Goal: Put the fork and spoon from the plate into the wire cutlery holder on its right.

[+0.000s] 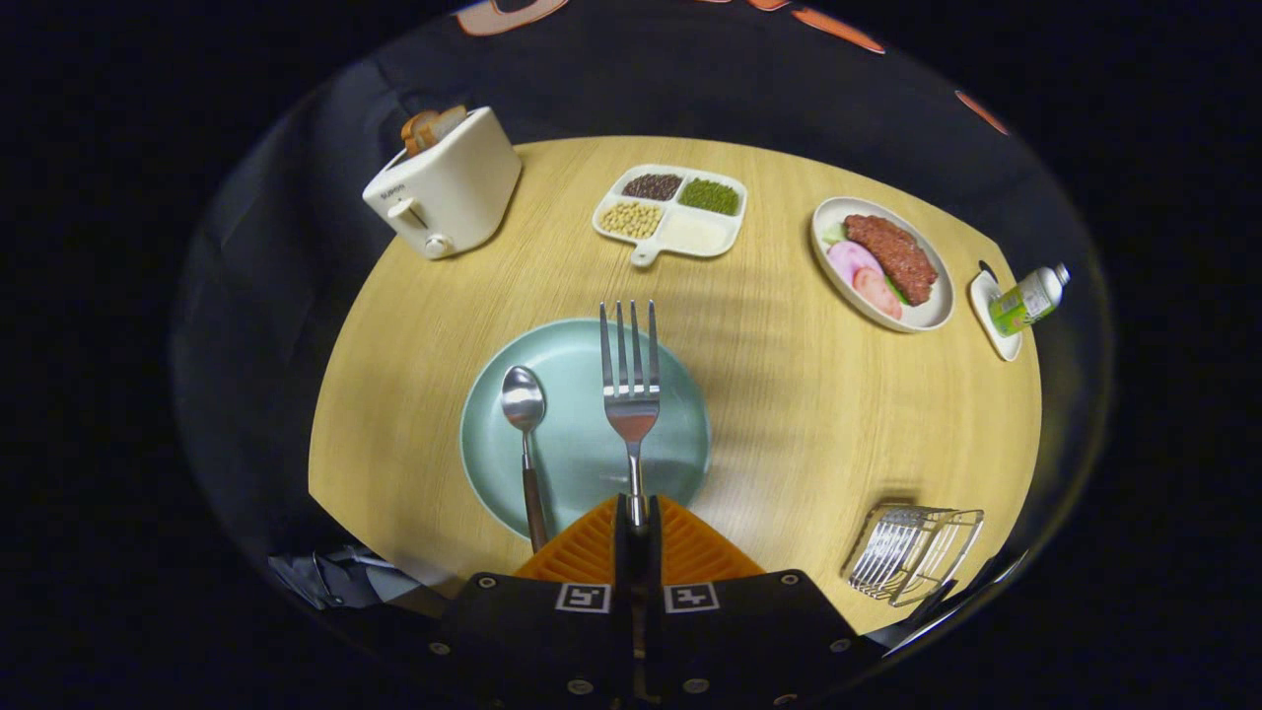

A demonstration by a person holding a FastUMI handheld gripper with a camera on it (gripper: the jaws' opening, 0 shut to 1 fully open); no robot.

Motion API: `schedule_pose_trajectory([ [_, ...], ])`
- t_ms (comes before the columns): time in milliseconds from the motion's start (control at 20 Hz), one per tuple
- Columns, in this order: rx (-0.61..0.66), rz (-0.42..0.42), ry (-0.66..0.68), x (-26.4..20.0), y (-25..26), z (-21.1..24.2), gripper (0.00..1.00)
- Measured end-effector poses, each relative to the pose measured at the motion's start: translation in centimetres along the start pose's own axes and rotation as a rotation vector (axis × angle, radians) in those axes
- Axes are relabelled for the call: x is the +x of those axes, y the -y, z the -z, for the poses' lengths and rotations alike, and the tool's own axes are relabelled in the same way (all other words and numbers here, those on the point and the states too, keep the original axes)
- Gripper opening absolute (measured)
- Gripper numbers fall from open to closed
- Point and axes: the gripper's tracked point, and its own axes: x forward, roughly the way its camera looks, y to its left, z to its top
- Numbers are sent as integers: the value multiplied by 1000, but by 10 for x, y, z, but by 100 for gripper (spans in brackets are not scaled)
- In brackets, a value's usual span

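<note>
My gripper [636,513] is shut on the handle of the fork [631,380], whose tines point away from me over the pale green plate [680,463]. The fork looks lifted a little above the plate. A spoon [525,434] lies on the plate's left half, bowl pointing away, its handle running back past the plate's near rim to the left of my fingers. The wire cutlery holder [912,552] stands on the wooden table to the right of the plate, near the table's front edge.
Beyond the plate sit a white toaster [449,187] with bread in it, a divided dish of beans [672,209], an oval plate of meat [882,264], and a small bottle [1025,299] lying on a saucer at the far right. Bare tabletop lies between plate and holder.
</note>
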Motion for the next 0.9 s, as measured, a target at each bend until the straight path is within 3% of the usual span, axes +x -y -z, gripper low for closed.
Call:
schedule_pose_trajectory([
  [400,122,37,172,-79,59,-7,5],
  [900,254,171,159,-115,162,61,5],
])
